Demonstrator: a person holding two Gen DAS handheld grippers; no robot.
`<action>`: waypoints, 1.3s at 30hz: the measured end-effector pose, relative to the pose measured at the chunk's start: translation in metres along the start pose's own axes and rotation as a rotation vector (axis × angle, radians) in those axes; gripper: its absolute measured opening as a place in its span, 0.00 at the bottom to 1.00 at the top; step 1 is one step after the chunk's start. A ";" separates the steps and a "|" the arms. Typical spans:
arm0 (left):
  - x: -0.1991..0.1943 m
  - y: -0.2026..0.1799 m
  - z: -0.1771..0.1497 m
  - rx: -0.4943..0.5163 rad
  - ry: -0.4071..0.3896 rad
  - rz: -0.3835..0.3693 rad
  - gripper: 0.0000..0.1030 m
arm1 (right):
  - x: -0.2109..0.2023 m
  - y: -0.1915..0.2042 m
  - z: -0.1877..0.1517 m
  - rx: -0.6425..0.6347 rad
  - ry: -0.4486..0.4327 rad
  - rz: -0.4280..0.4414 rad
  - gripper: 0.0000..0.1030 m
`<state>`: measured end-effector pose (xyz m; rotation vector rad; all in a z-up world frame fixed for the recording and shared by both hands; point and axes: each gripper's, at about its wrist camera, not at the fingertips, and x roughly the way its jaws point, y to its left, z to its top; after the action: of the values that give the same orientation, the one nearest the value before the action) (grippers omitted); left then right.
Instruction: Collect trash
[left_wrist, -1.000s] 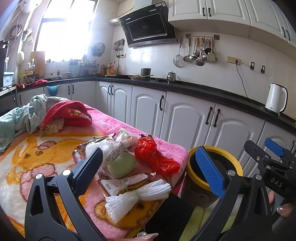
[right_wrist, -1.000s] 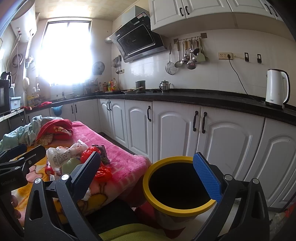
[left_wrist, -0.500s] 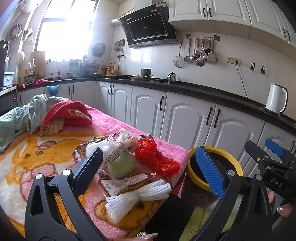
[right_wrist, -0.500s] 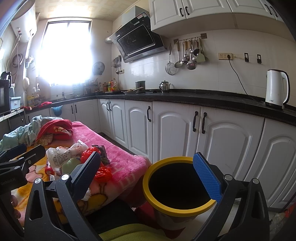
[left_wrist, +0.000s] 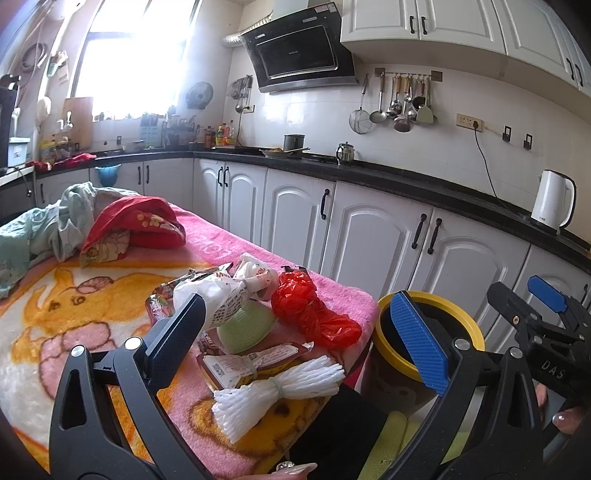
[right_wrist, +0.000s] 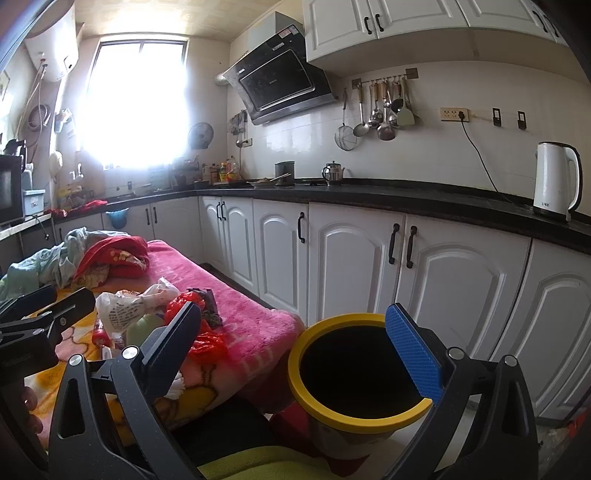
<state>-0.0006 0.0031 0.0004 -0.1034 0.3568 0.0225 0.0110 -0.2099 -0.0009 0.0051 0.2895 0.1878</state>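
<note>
Fleece in pink and orange is covering the table (left_wrist: 92, 306), and on its near corner the trash is lying in one loose heap. Beside that corner, on the floor to the right, a yellow-rimmed bin (right_wrist: 354, 369) is standing with its mouth open and dark. Within the heap, a white printed plastic bag (left_wrist: 221, 295) is sitting on top of a pale green bowl (left_wrist: 245, 326); a crumpled red plastic bag (left_wrist: 314, 314) is trailing toward the bin side; a flat snack wrapper (left_wrist: 243, 365) is lying nearer the edge; and a bundle of white foam netting (left_wrist: 273, 391), tied at its middle, is resting closest to the camera, its long axis running across from lower left to upper right. The left gripper (left_wrist: 295, 339) is hovering over this pile with its jaws spread wide and holding nothing, the bundle lying just below and ahead between them. The right gripper (right_wrist: 295, 347) is also gaping empty, pointing at the bin rather than the heap, so the left hand is probably the nearer one for a first pick; turning it to close across the bundle's tied waist would likely grip best.
</note>
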 end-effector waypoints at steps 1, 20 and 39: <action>0.000 0.001 0.001 -0.004 0.001 0.005 0.90 | 0.000 0.002 -0.001 -0.009 0.003 0.007 0.94; 0.010 0.082 0.011 -0.148 0.008 0.145 0.89 | 0.042 0.066 0.001 -0.171 0.153 0.348 0.94; 0.093 0.103 0.012 -0.118 0.223 -0.027 0.89 | 0.129 0.091 -0.045 -0.067 0.540 0.415 0.72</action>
<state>0.0865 0.1068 -0.0307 -0.2282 0.5769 0.0055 0.1024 -0.0979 -0.0779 -0.0526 0.8217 0.6146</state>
